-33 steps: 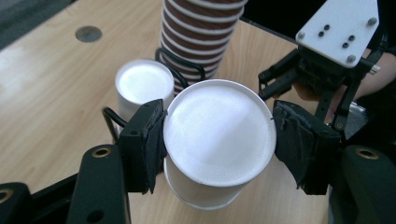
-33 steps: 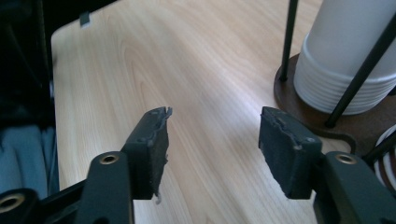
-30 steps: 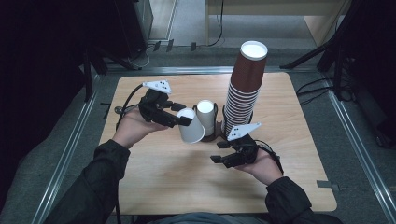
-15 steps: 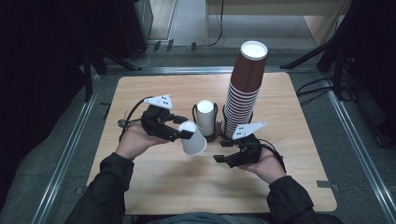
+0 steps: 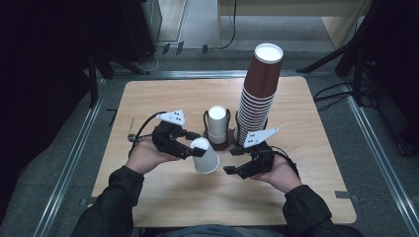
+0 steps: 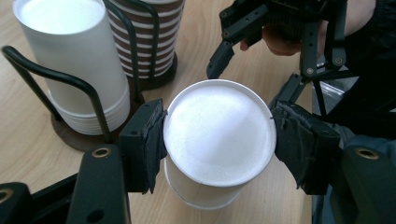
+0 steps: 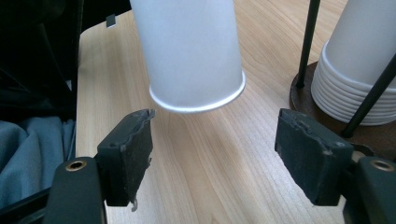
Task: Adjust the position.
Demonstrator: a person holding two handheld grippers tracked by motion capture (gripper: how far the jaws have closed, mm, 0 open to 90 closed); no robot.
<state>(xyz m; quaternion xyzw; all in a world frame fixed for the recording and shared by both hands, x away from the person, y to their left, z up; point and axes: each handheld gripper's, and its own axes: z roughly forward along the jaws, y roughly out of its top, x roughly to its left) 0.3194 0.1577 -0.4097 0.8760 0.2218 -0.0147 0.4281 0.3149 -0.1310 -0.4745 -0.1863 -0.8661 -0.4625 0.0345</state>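
Left hand-held gripper (image 6: pixel 217 140) pinching a white paper cup (image 6: pixel 215 144) above the light wooden desk (image 5: pixel 163 197).

The cup hangs mouth-down and tilted, clamped near its base between the black pads, just in front of the black wire cup holder (image 5: pixel 217 143) with its short white stack (image 5: pixel 217 123) and tall brown striped stack (image 5: pixel 259 94). The right hand-held gripper (image 7: pixel 217 154) sits below the cup's rim with jaws spread wide, touching nothing; whether the rim clears the desk is hard to judge.

White paper cup (image 5: pixel 205 156) upside down, lifted, tilted
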